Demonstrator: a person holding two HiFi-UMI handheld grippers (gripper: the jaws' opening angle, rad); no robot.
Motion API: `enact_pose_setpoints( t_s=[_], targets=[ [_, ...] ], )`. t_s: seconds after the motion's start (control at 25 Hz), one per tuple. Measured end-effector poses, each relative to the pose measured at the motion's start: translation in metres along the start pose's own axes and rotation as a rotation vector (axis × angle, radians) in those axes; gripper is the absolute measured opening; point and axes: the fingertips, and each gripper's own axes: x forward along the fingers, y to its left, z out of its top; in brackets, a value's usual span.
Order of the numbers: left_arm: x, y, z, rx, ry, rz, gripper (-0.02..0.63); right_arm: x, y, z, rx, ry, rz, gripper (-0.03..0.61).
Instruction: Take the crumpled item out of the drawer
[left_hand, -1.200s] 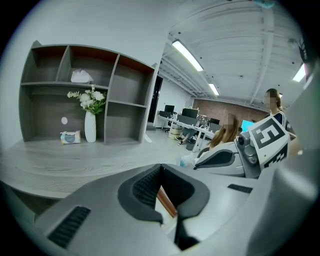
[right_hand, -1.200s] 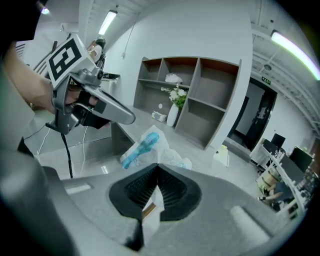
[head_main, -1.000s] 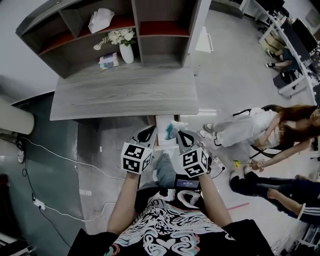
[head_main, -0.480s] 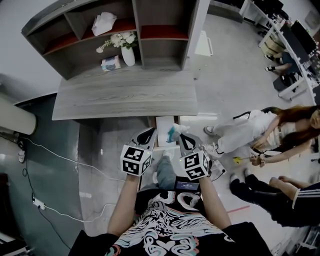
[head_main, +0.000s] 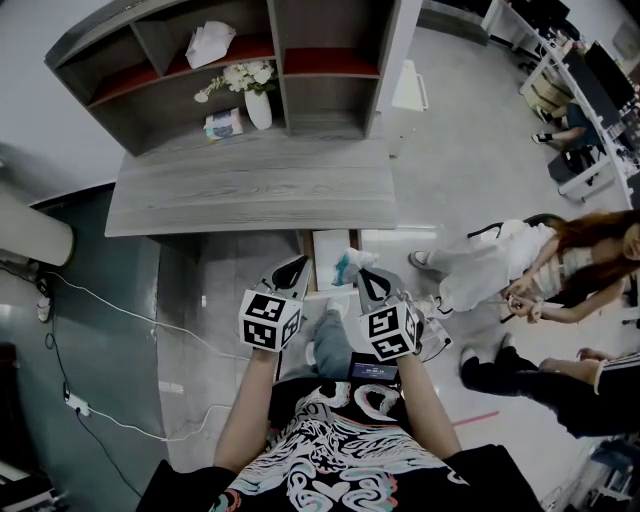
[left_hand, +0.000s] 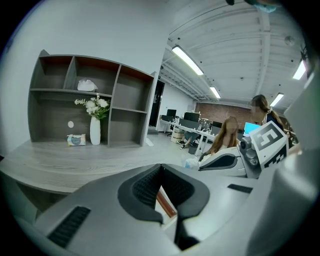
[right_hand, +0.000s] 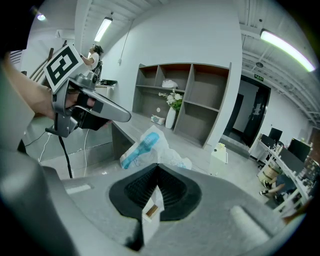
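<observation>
The crumpled item (head_main: 349, 263), a white and blue plastic bag, hangs at the tip of my right gripper (head_main: 367, 277) over the open white drawer (head_main: 328, 247) under the desk front. In the right gripper view the bag (right_hand: 148, 146) bunches just past the meeting pads of my right gripper (right_hand: 157, 167), which is shut on it. My left gripper (head_main: 293, 271) is beside it to the left, level with the drawer. Its jaws (left_hand: 161, 170) are shut with nothing between them. From the left gripper view the bag (left_hand: 192, 162) shows at the right gripper's (left_hand: 227, 161) tip.
A grey wooden desk (head_main: 250, 185) carries a shelf unit with a white vase of flowers (head_main: 257, 98), a tissue box (head_main: 219, 123) and a white bundle (head_main: 208, 42). Seated people (head_main: 500, 262) are on the floor at right. A cable (head_main: 110, 310) runs across the floor at left.
Both grippers stay in nearly the same place, the right one still holding the bag over the drawer. The people at right have shifted.
</observation>
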Motion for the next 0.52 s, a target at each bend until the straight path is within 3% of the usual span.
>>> enact_pose_setpoints(
  t_s=[0.52],
  targets=[
    [0.003, 0.012, -0.005, -0.023, 0.008, 0.005, -0.001, 0.006, 0.000, -0.002, -0.016, -0.001, -0.028, 0.008]
  ],
)
